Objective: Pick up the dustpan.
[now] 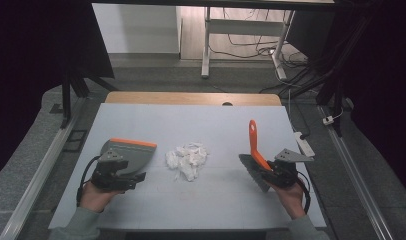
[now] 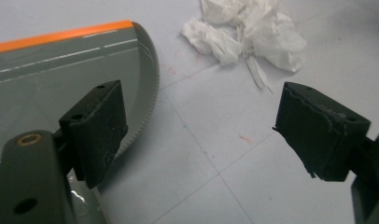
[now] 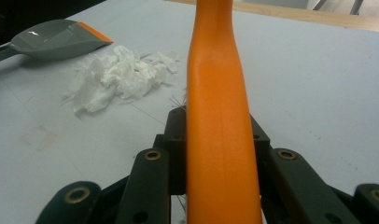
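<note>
The right gripper (image 1: pixel 267 169) pinches an orange-handled brush (image 1: pixel 254 145) at the bench's (image 1: pixel 216 205) right side. The left gripper (image 2: pixel 201 135), jaws spread, sits beside the grey dustpan (image 1: pixel 127 152). Crumpled tissue (image 1: pixel 187 159) lies between them, with open surface toward the far edge.

In the right gripper view the brush's orange handle (image 3: pixel 220 116) ran off the top and bottom edges, bristles unseen. The dustpan (image 2: pixel 61 70) was cut by the left gripper view's left edge.
</note>
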A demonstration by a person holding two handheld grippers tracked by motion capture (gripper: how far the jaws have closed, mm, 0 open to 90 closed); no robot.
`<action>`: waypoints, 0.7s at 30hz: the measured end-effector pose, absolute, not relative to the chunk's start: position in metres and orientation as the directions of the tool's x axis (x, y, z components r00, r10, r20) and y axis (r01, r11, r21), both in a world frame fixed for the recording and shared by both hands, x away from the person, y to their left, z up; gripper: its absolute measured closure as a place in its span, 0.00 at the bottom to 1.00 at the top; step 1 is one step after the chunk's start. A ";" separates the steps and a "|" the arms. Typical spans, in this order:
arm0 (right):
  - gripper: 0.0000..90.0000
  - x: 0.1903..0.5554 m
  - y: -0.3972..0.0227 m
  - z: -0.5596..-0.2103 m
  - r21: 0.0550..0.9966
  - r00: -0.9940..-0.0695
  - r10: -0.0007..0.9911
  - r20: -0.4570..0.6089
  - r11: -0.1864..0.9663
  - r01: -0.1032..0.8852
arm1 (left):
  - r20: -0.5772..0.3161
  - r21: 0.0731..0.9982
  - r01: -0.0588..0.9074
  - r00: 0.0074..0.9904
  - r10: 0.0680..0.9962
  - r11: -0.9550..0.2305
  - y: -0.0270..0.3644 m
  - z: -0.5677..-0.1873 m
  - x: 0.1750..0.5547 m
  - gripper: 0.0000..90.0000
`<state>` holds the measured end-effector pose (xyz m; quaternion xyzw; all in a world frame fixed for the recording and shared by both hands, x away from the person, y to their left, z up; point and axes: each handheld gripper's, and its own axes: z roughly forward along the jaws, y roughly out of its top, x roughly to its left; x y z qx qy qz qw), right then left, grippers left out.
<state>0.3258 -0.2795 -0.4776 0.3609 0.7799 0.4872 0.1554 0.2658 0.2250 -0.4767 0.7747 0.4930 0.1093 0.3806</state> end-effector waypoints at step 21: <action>0.78 0.328 -0.283 -0.479 0.871 -0.687 0.717 0.116 0.259 0.418 | -0.160 0.632 0.755 0.348 0.924 -0.175 0.261 -0.459 0.282 0.19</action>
